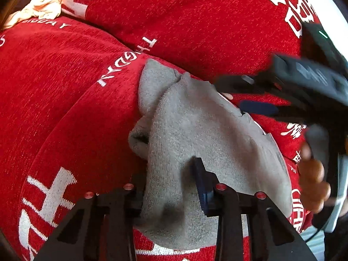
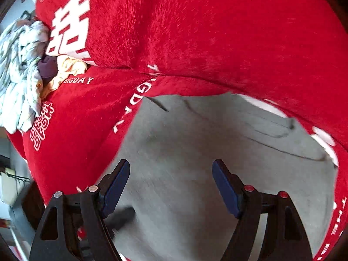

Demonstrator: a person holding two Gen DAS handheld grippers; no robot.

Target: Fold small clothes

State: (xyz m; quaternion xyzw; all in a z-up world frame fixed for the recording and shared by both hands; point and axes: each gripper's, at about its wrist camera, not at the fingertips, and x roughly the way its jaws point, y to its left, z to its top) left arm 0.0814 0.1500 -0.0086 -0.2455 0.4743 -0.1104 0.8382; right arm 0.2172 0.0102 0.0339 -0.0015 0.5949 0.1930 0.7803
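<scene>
Left gripper (image 1: pixel 174 193): jaws narrowed onto a bunched fold of the grey garment (image 1: pixel 195 130), cloth pinched between the pads. Right gripper (image 2: pixel 171 184): jaws wide apart above the flat grey cloth, nothing gripped; contact cannot be told. The garment is spread on the red blanket (image 1: pixel 65 108). Further back, "BIGDAY" is read in white on the blanket. At far left, a crumpled peach cloth (image 2: pixel 69 67) and a pale patterned cloth (image 2: pixel 19 76) are seen.
</scene>
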